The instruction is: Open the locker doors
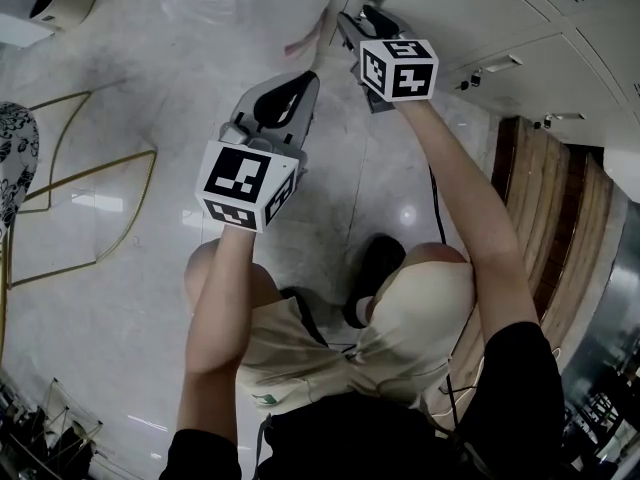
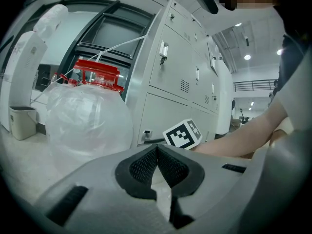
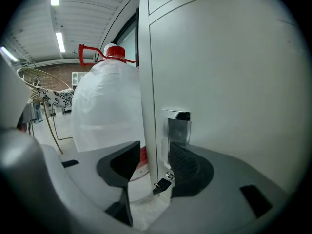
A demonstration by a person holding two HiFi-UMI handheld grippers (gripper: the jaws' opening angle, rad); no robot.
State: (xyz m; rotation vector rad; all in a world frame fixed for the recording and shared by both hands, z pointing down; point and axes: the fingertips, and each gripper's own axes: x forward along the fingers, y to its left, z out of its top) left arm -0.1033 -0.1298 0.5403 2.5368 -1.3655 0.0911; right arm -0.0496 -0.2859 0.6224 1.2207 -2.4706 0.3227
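Note:
The grey metal lockers point(image 1: 480, 18) run along the top right of the head view. My right gripper point(image 1: 355, 18) reaches up to a low locker door point(image 3: 234, 82). In the right gripper view my right gripper point(image 3: 155, 156) stands open, and the door's vertical edge point(image 3: 153, 82) runs between its jaws. A shiny metal pull point(image 3: 178, 128) and a small key point(image 3: 162, 185) in the lock sit just ahead of the right pad point(image 3: 185, 165). My left gripper point(image 1: 306, 80) hangs in the air to the left of the lockers. It point(image 2: 157, 149) is shut with nothing between the pads.
A large water jug wrapped in clear plastic point(image 3: 107, 106) with a red cap stands on the floor beside the lockers. A gold wire frame point(image 1: 90, 198) stands at the left. Wooden slats point(image 1: 545, 208) lie at the right. The person's knees and shoe are below the grippers.

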